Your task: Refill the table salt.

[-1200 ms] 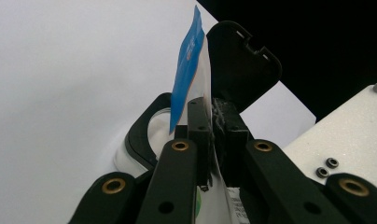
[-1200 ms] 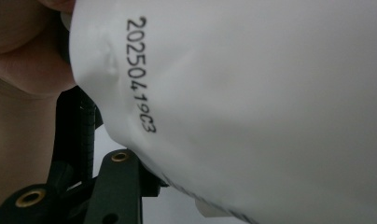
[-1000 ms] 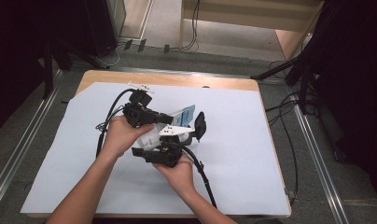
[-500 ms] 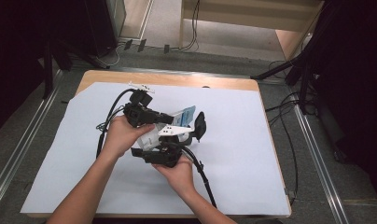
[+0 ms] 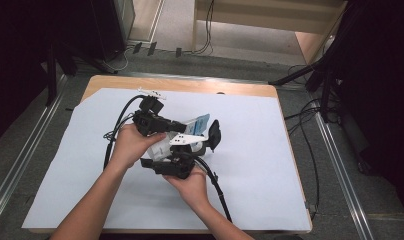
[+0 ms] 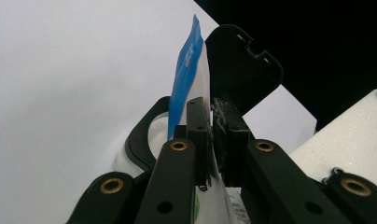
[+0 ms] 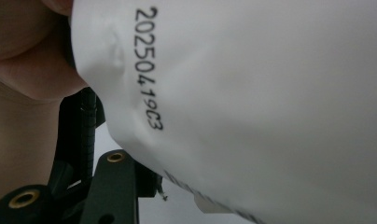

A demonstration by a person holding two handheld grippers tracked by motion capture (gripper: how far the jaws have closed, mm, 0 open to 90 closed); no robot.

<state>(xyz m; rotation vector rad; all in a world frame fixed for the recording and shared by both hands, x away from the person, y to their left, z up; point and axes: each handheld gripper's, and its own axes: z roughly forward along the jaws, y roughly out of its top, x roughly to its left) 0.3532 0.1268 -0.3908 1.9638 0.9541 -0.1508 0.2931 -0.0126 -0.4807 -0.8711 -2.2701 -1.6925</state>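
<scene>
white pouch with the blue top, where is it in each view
High view: the pouch pokes up mid-table between the two hand-held grippers.
Left gripper view: centre, blue edge upright, pinched between the black jaws.
Right gripper view: white printed side, upper right.
Shared landmark: white table cover.

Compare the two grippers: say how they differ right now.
The left gripper is shut on the pouch's thin edge; whether the right gripper grips the pouch is unclear. In the high view the left gripper sits farther up the table, the right gripper nearer the person. Both are black, hand-held and meet at the same pouch.
</scene>
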